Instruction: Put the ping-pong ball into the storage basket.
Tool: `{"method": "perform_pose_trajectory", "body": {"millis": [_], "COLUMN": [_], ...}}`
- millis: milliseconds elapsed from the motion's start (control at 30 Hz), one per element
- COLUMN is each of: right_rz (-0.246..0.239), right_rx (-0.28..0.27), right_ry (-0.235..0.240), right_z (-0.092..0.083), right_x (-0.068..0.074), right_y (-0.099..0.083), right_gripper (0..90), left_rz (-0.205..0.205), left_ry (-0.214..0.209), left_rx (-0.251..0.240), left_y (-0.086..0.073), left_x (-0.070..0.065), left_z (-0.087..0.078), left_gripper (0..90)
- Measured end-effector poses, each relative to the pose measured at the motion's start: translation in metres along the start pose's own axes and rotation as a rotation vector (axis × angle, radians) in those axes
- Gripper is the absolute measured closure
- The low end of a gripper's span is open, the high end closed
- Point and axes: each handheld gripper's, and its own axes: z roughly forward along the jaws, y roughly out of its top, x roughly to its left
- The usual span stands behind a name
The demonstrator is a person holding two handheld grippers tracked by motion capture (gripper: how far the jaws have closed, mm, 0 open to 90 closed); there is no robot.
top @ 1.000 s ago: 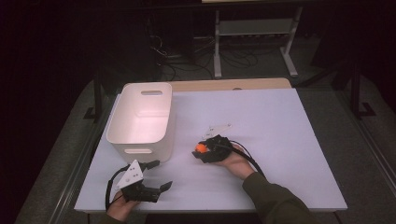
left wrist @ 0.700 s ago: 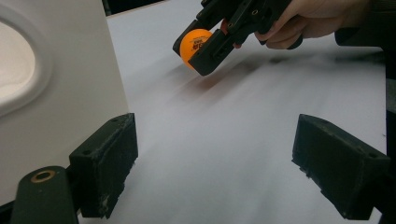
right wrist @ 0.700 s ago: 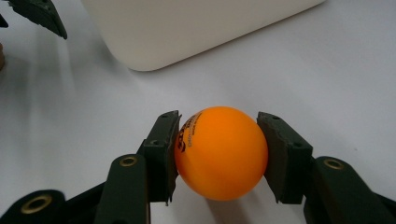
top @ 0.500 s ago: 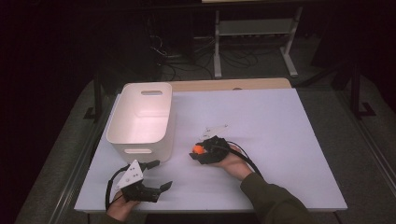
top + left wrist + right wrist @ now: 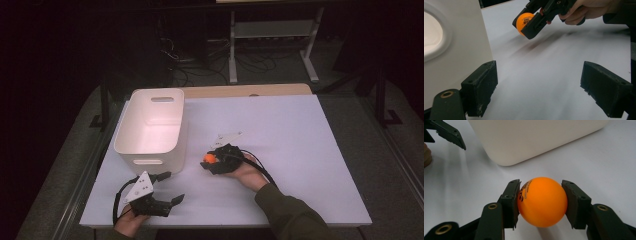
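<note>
orange ball (image 5: 542,202) with black print; white bin (image 5: 152,125); white table (image 5: 310,145); black gripper (image 5: 540,202).

Orange ball (image 5: 542,201): small, round, glossy, with dark printed lettering on one side. Clamped at its two sides between black pads, lifted clear of the white tabletop. Sits low in the middle of the right gripper view, near the centre of the high view (image 5: 209,159), and at upper middle of the left gripper view (image 5: 523,22).

Dim dark surroundings, bright table, soft blur
</note>
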Motion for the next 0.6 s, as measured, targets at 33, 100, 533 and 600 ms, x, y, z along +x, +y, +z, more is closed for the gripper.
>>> {"method": "perform_pose_trajectory", "body": {"millis": [33, 100, 533, 600], "right_rz": [-0.001, 0.000, -0.003, -0.006], "right_rx": [-0.002, 0.002, -0.003, -0.002], "right_ry": [0.002, 0.001, 0.008, 0.010], "right_z": [0.0003, 0.0013, 0.0040, 0.0049], "right_x": [-0.0001, 0.0006, 0.0007, 0.0008], "right_y": [0.0004, 0.0011, 0.0064, 0.0069], "right_gripper": [49.5, 49.5, 49.5, 49.5], "left_rz": [0.000, -0.001, 0.000, 0.000], "left_ry": [0.000, 0.000, -0.001, -0.001], "left_rx": [-0.001, -0.002, 0.000, 0.000], "left_y": [-0.0001, -0.0001, 0.0000, 0.0000], "left_x": [0.0000, -0.0001, -0.0001, -0.0001], "left_z": [-0.0001, -0.0002, 0.0001, 0.0002], "left_gripper": [14.1, 14.1, 14.1, 14.1]}}
